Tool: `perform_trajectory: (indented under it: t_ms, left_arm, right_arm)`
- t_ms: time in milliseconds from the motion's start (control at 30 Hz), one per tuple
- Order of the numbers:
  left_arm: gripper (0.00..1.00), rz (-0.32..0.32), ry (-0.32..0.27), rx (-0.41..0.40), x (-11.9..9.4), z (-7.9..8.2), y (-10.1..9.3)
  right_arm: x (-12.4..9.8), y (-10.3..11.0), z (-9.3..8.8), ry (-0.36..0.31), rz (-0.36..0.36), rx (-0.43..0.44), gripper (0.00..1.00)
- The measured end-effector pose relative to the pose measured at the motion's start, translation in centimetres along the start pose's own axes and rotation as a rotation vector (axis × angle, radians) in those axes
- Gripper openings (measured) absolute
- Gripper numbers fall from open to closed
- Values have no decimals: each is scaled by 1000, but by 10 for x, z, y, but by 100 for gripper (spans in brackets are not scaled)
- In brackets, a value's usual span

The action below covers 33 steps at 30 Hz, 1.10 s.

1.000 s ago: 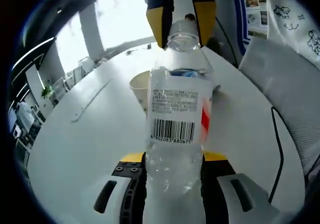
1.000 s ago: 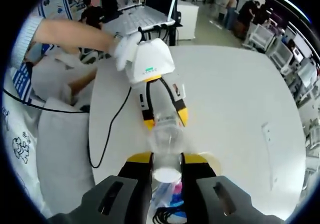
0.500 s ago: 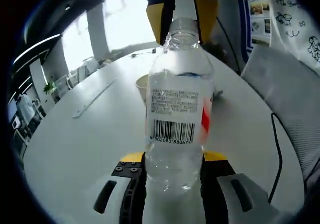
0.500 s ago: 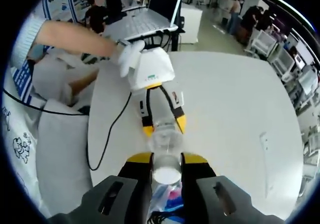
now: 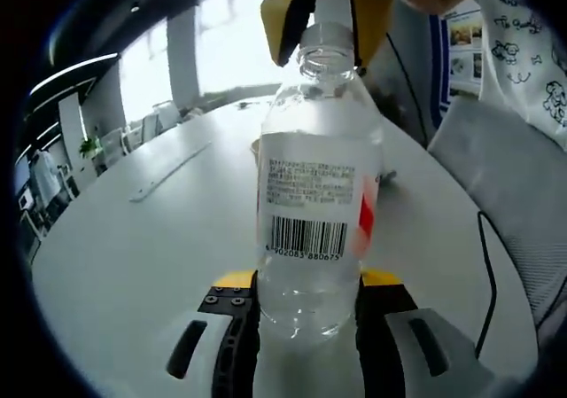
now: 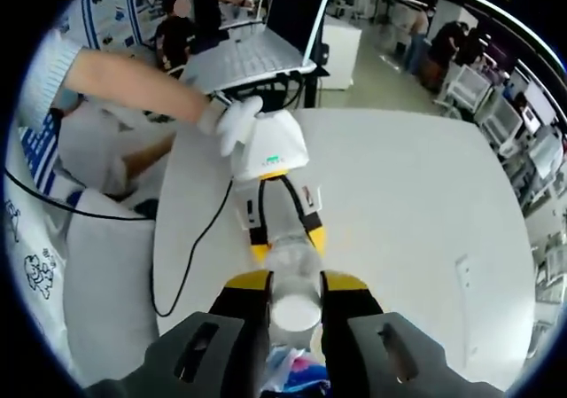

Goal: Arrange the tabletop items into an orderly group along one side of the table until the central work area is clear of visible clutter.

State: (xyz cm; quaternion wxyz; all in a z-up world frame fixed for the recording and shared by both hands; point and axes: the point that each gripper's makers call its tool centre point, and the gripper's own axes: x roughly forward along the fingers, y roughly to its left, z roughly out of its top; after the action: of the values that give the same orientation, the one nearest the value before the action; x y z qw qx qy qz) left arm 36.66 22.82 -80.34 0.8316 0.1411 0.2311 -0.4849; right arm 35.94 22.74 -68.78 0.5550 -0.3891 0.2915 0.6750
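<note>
Two grippers are on one clear plastic water bottle at this moment, one at each end. From the left gripper view, the left gripper is clamped around the bottle's lower body, yellow-tipped jaws pressed to either side just under the barcode label, and the bottle stands up from them, held above the white table. Up top, the right gripper comes in, its yellow jaws flanking the bottle's neck. Switch to the right gripper view: the right gripper grips a white cap between its jaws, with the bottle running away towards the left gripper and a white-gloved hand holding that tool. A black cable trails across the table near its edge, and a colourful wrapper lies below the jaws.
</note>
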Motion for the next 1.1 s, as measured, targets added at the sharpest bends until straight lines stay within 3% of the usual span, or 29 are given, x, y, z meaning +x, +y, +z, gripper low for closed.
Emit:
perform_trajectory:
  t_ms: [500, 1100]
  left_arm:
    - [38, -23, -23, -52, 4, -10, 0]
    - [38, -42, -35, -73, 10, -11, 2]
  right_arm:
    - [13, -5, 31, -81, -13, -12, 17]
    - [20, -10, 46, -114, -35, -12, 15]
